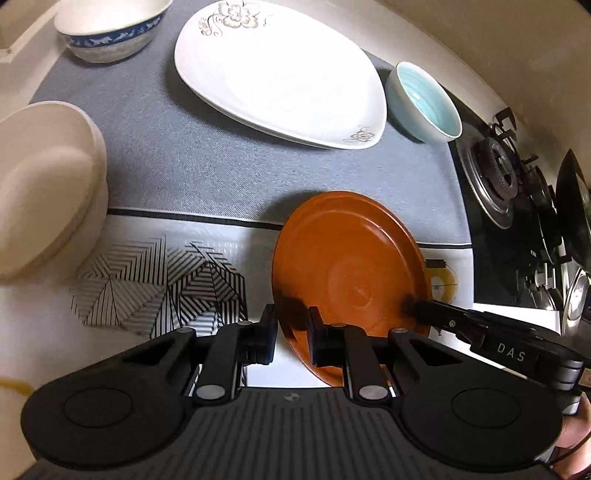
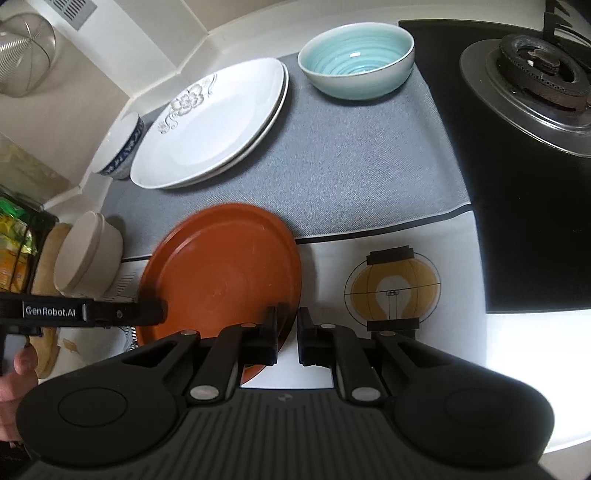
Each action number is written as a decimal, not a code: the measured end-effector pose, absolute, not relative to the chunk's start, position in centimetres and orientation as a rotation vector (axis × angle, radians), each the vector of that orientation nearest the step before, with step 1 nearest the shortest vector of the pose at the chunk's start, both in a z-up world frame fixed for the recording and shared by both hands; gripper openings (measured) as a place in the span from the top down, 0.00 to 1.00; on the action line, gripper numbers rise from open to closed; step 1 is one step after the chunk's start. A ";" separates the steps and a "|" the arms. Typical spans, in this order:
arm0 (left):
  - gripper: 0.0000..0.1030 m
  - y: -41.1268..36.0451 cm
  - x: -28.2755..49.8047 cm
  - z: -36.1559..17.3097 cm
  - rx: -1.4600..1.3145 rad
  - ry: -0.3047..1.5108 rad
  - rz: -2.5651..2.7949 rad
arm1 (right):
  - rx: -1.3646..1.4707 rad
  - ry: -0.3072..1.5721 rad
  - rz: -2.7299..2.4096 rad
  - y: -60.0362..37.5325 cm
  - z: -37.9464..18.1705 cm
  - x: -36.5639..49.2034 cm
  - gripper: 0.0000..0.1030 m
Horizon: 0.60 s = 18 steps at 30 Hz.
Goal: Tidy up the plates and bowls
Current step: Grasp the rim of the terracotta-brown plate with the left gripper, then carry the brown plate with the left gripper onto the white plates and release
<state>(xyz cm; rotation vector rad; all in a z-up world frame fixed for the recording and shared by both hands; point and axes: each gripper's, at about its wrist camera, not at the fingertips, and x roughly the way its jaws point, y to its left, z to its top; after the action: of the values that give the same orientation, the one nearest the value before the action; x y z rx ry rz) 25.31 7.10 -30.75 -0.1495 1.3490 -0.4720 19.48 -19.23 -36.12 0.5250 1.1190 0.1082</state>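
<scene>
From the left wrist, the left gripper [image 1: 292,325] pinched the near rim of the orange plate [image 1: 351,273], with the white plates [image 1: 273,70] beyond it. "DAS" showed on the other tool.

From the right wrist, the right gripper [image 2: 287,325] clamped the opposite rim; "GenRobot.AI" was readable. Uneven lifting could slip that thin edge.

My left hand-held gripper [image 1: 292,332] pinches the near rim of the orange plate [image 1: 351,273]; the right hand-held gripper [image 1: 413,307] clamps its far rim. Beyond, on the grey mat [image 1: 192,162], I see stacked white plates [image 1: 280,74], a teal bowl [image 1: 424,103] and a blue-banded bowl [image 1: 110,29].
</scene>
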 end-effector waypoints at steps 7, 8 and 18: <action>0.83 5.5 22.1 -27.3 -0.059 1.295 -0.421 | 0.570 1.079 0.154 -20.4 -34.7 17.0 0.88; 0.83 5.2 21.6 -26.9 -0.047 1.292 -0.412 | 0.578 1.068 0.161 -20.7 -34.4 16.6 0.88; 0.82 3.6 18.2 -26.4 -0.049 1.324 -0.380 | 0.698 0.998 0.170 -23.4 -35.4 13.0 0.88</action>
<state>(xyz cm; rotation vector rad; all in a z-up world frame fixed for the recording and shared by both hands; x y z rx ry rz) 18.22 3.64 -26.41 -0.0488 1.3235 -0.3799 12.96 -23.41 -35.39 0.6979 0.9984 0.1701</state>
